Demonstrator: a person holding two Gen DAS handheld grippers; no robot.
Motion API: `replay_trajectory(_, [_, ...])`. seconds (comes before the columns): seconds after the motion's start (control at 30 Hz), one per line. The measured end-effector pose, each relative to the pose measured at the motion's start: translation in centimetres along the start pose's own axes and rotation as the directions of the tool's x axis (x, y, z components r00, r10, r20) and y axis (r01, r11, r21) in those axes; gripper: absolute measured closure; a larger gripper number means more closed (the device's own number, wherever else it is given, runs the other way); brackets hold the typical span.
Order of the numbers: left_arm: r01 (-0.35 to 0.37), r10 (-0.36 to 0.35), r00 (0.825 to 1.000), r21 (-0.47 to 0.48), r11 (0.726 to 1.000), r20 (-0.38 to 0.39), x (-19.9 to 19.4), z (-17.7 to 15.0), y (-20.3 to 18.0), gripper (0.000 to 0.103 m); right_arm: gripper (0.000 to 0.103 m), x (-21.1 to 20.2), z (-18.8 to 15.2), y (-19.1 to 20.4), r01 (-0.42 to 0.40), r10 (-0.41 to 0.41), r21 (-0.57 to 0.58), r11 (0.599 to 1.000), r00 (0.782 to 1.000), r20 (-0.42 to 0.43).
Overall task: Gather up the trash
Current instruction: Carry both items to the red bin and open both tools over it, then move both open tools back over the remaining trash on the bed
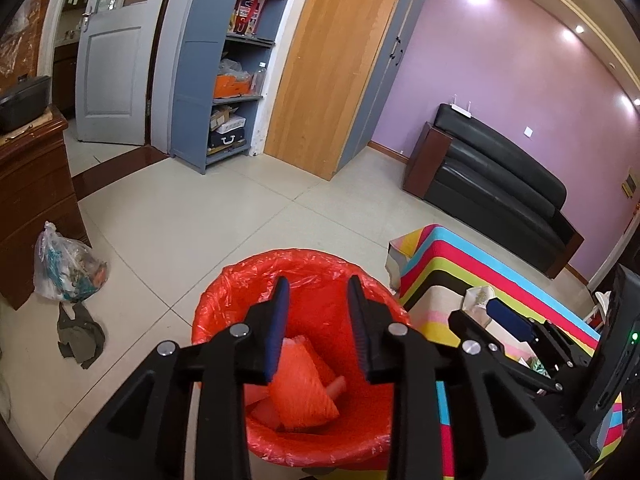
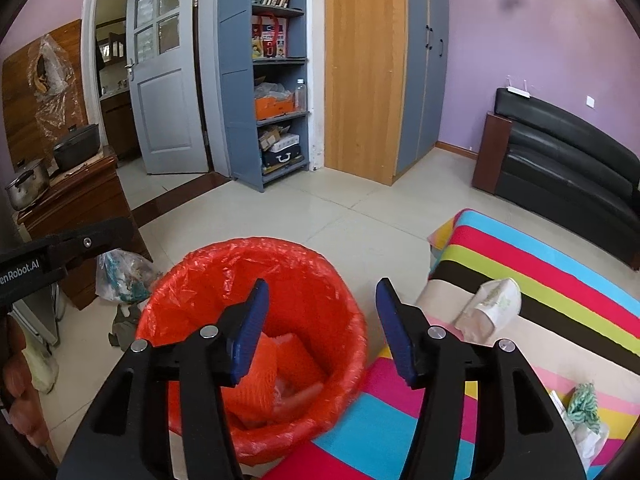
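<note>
Two pots point(image 2: 28, 188), black sofa point(image 2: 560, 160), bookshelf point(image 2: 276, 80)

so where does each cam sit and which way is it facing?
Left wrist: on the left gripper, angled down into the red-lined bin; own fingers open and empty, right gripper at the right edge.
Right wrist: on the right gripper, angled down over the bin's right rim and the striped cloth; own fingers open and empty, left gripper at the left edge.
Shared: bin, striped cloth, blue shelf, black sofa.
</note>
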State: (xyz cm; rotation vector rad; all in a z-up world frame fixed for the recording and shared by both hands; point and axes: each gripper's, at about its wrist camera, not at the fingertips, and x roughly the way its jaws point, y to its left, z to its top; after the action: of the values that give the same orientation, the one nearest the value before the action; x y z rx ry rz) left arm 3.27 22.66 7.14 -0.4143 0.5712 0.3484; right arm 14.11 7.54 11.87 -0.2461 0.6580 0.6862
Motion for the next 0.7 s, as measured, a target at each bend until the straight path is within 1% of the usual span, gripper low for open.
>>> replay_trajectory(0.13, [0.013,-0.013,1.000,0.016,1.000,0.005,0.2,-0.1,-0.7,0.072,0.049,-0.7,-0.6,-1.4,0.023,-0.023,0.009,1.000,1.000,0.001])
replay_trajectory(0.27, [0.030,-0.030,1.000,0.048,0.998,0.009,0.5,-0.4,-2.2,0.071,0.049,-1.6,-1.3,-3.4,0.052,-0.052,0.024,0.998,0.999,-0.001])
replay_trajectory(0.4, [0.043,-0.043,0.999,0.082,0.996,0.004,0.9,-0.9,-3.8,0.068,0.049,-2.9,-2.0,-5.9,0.089,-0.089,0.043,0.995,0.996,0.000])
replay_trajectory(0.7, [0.064,-0.063,0.998,0.131,0.989,-0.016,2.0,-2.2,-6.6,0.067,0.047,-5.6,-4.4,-11.9,0.169,-0.169,0.096,0.981,0.986,-0.004])
